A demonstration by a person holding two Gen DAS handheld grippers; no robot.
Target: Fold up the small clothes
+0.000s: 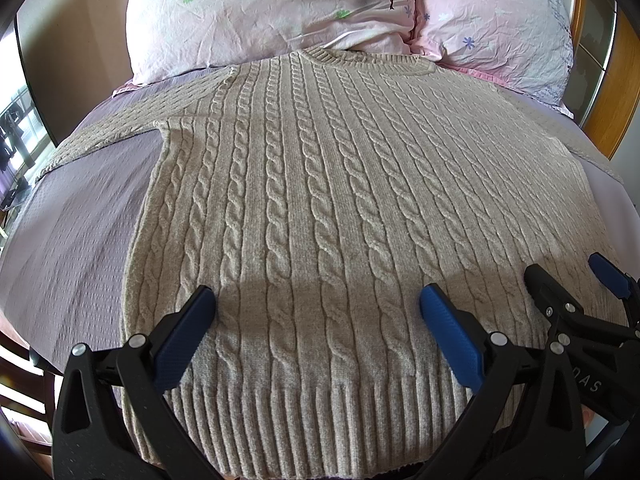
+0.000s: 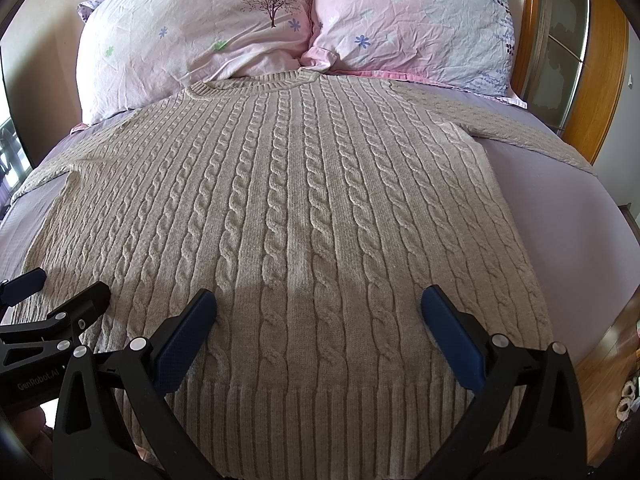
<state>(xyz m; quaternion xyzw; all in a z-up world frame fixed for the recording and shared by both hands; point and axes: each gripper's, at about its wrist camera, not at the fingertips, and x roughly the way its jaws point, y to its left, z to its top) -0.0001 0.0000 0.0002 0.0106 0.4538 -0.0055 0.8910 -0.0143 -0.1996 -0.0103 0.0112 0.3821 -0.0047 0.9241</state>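
Note:
A beige cable-knit sweater (image 1: 312,208) lies flat on the bed, collar toward the pillows, ribbed hem nearest me; it also fills the right wrist view (image 2: 288,220). Its sleeves spread out to the left (image 1: 100,136) and right (image 2: 532,132). My left gripper (image 1: 318,304) is open, jaws wide apart over the hem's left half, holding nothing. My right gripper (image 2: 318,306) is open over the hem's right half, also empty. Each gripper shows at the edge of the other's view: the right one (image 1: 568,280) and the left one (image 2: 60,284).
The bed has a lilac sheet (image 1: 72,216). Two pink floral pillows (image 2: 192,36) (image 2: 416,24) lie at the head. A wooden headboard or frame (image 2: 600,80) stands at the right. Wooden floor with slippers (image 2: 626,396) shows at the lower right.

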